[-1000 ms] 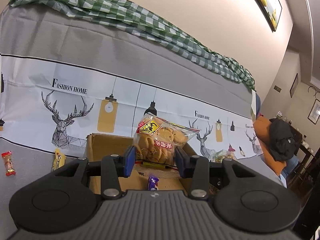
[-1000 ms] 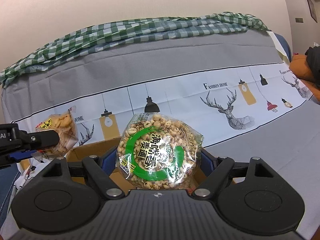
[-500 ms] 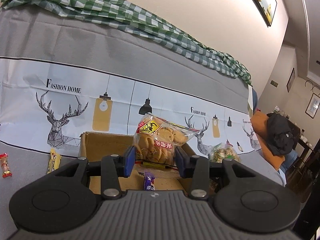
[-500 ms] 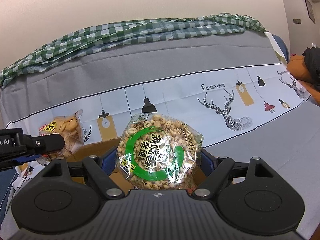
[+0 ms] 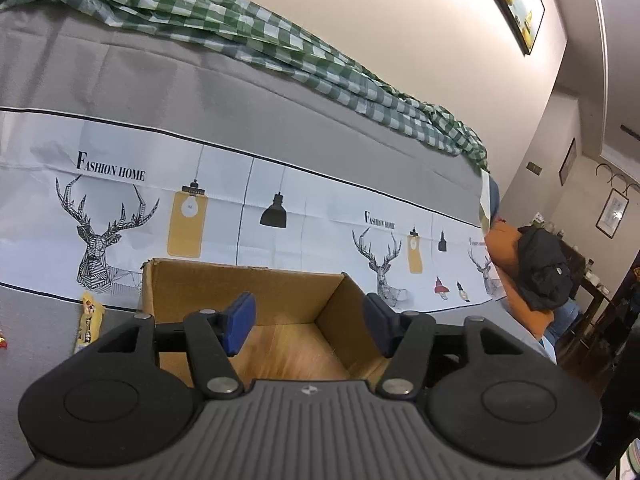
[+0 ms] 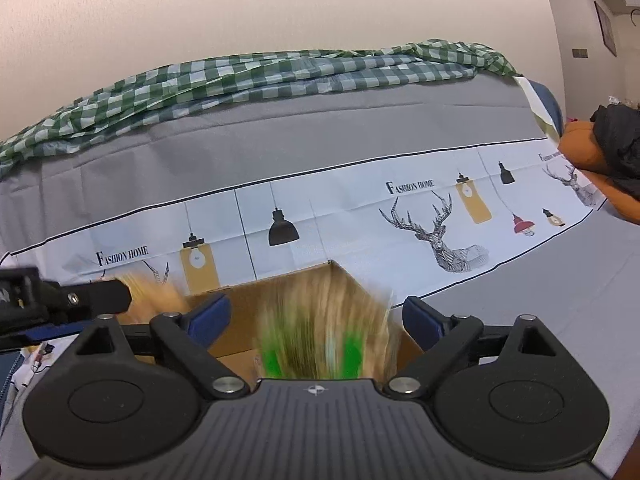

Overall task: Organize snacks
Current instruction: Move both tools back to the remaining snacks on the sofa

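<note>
Now, left gripper (image 5: pixel 306 328): jaws opening, we see nothing between.
Right gripper (image 6: pixel 316 318): jaws opening, blurred snack bag (image 6: pixel 324 328) dropping free into cardboard box (image 5: pixel 248 292).
Handling: we judge it light, crinkly, crushable; pinch edges.

Backdrop: grey cloth printed with deer heads and lamps (image 5: pixel 280 216)
Above: crumpled green-and-white checked cloth (image 6: pixel 280 76)
Wall: framed yellow picture (image 5: pixel 516 4)
Right: black bag on orange cushion (image 5: pixel 544 268)
</note>
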The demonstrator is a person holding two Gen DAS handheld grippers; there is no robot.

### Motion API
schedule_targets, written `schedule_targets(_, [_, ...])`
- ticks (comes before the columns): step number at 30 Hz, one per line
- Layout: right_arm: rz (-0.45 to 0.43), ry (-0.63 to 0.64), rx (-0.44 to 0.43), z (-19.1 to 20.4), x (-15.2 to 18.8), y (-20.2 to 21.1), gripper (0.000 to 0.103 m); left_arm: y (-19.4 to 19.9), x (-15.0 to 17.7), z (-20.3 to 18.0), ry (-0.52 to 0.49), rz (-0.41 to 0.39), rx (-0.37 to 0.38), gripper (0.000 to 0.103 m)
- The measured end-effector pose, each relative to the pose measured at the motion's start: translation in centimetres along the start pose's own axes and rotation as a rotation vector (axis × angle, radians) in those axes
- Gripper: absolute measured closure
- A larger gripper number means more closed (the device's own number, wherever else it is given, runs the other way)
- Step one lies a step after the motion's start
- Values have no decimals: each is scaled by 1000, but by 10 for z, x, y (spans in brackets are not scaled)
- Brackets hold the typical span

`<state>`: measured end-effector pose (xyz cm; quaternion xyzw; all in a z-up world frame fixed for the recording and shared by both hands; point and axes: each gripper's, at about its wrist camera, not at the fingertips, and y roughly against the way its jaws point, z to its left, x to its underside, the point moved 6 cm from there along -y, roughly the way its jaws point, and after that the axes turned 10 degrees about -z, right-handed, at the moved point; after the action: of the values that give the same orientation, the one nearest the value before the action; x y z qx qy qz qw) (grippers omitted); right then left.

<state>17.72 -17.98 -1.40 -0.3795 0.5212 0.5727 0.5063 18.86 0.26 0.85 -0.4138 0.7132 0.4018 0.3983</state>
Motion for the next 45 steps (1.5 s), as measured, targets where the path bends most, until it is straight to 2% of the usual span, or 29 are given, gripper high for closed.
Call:
schedule_targets(4, [1,-1,4,-1,0,-1,10,-2,1,2,15,5,-3,39])
schedule_targets(7, [2,2,2,0,1,-2,10,-2,1,1,6,-3,-2,44])
schedule_targets(9, [0,6,1,2,1,-1,10,-1,2,0,0,-4,6,54])
schedule_targets(14, [-10,16,-5,7,0,0,12,-2,5,3,9,16,13,67])
schedule_targets(16, [-20,27,-9,10,0,1,20,0,1,9,28,13,11,73])
schedule_targets(18, [-17,25,-23,15,1,1,39,3,-5,18,56,8,1,82])
schedule_targets(19, [-15,18,-36,18,2,1,45,7,-9,23,72,14,-10,84])
schedule_targets(20, [-15,12,-48,21,2,1,53,11,-14,28,88,22,-24,85])
schedule_targets(22, [-5,5,-73,30,3,-1,58,16,-28,41,103,40,-57,85])
schedule_targets(25, [-10,-1,-104,48,4,-1,59,10,-55,62,70,62,-139,85])
schedule_targets(28, [1,-8,-145,67,5,2,59,16,-75,90,57,-25,-176,85])
schedule_targets(30, [-12,8,-180,79,4,7,59,25,-68,110,45,-69,-187,85])
schedule_targets(33, [-18,25,-205,90,4,11,59,17,-46,147,39,22,-268,85])
schedule_targets(34, [-15,29,-212,93,6,12,59,15,-45,156,51,29,-275,85])
schedule_targets(41, [26,18,-235,107,15,9,60,12,-54,211,202,16,-331,85])
schedule_targets(45, [32,26,-250,120,17,12,61,15,-48,242,277,46,-402,85])
